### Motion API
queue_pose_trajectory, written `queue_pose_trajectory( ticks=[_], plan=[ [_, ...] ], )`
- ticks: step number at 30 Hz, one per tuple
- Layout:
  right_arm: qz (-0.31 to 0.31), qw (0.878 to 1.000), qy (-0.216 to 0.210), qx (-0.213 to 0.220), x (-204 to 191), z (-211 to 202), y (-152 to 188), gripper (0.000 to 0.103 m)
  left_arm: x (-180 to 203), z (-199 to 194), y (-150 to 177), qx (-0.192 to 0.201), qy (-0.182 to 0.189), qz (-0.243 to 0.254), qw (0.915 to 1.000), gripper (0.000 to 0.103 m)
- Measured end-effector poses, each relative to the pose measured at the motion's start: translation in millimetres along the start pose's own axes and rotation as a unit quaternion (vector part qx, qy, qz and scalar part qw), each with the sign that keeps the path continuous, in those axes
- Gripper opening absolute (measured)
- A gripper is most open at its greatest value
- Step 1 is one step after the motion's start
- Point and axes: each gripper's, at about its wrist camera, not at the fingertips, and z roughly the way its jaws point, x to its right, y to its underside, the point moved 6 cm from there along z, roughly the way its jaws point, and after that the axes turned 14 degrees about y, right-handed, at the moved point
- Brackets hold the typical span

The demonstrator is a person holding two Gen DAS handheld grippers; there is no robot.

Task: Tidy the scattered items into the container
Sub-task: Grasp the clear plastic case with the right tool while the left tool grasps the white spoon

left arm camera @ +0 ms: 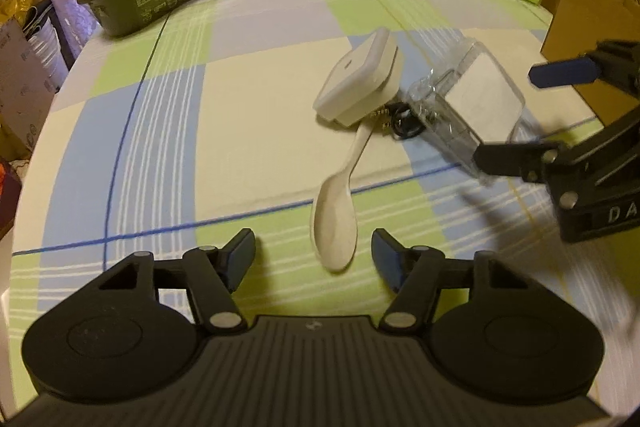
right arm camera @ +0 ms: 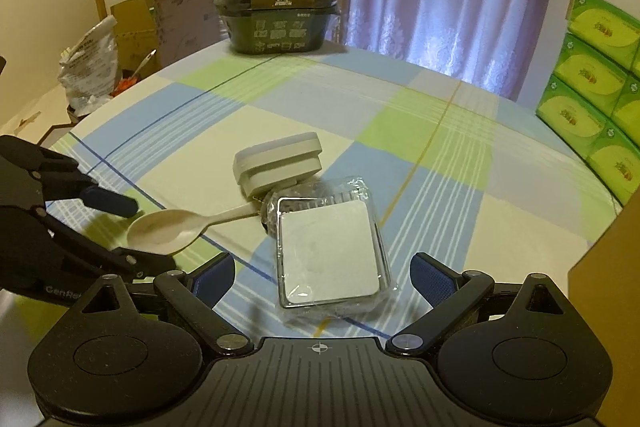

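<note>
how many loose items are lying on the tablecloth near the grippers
3, clustered mid-table: a white plastic spoon in front of the left gripper, a white adapter over its handle end, a clear packaged box before the right gripper. Small hardware between them may hide more.

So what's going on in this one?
A person holds two grippers over a checked tablecloth. The left gripper, open, straddles the bowl of a white plastic spoon. The right gripper, also open, lines up on a clear-packaged white square item. A white boxy device lies between them. Nothing is gripped yet.
</note>
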Motion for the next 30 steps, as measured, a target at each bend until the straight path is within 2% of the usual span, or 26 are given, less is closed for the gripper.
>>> queue_pose_trajectory(
  ticks=[5, 6, 7, 8, 10, 11, 14, 17, 23, 30],
  plan=[
    [-0.001, 1.000, -0.005, -0.003, 0.0, 9.9, 1.5, 0.098, -2.4, 5.3, -9.9, 0.005, 0.011, -0.003, 0.9999, 0.039],
    [-0.001, 1.000, -0.007, -0.003, 0.0, 11.5, 1.4, 0.093, -2.6, 6.2, -11.3, 0.004, 0.013, -0.004, 0.9999, 0.036],
    [-0.002, 1.000, -0.011, -0.004, 0.0, 13.1, 1.5, 0.083, -2.6, 6.7, -12.4, 0.004, 0.016, -0.005, 0.9999, 0.030],
    [-0.004, 1.000, -0.013, -0.007, -0.3, 14.9, 2.0, 0.082, -2.3, 7.1, -13.4, 0.003, 0.018, -0.005, 0.9998, 0.023],
    [-0.006, 1.000, -0.014, -0.009, -0.6, 17.9, 3.6, 0.082, -0.9, 7.3, -14.7, -0.001, 0.021, -0.003, 0.9998, 0.016],
    [-0.006, 1.000, -0.014, -0.010, -0.7, 18.4, 4.4, 0.078, -0.1, 7.0, -14.8, -0.004, 0.023, -0.002, 0.9997, 0.007],
    [-0.008, 1.000, -0.013, -0.012, 0.1, 19.3, 5.1, 0.066, 1.2, 4.3, -11.0, -0.006, 0.021, -0.007, 0.9997, 0.007],
    [-0.001, 1.000, -0.013, -0.015, 3.0, 18.8, 5.9, 0.064, 2.7, -1.2, -4.0, -0.003, 0.023, -0.019, 0.9995, 0.007],
    [0.018, 0.999, -0.020, -0.042, 4.1, 5.8, 11.0, 0.062, 11.8, -19.8, 18.4, -0.003, 0.028, -0.042, 0.9987, 0.007],
    [0.067, 0.992, -0.027, -0.105, 11.5, -29.7, 30.9, 0.062, 32.3, -54.4, 57.1, -0.010, 0.040, -0.057, 0.9975, 0.007]
  ],
)
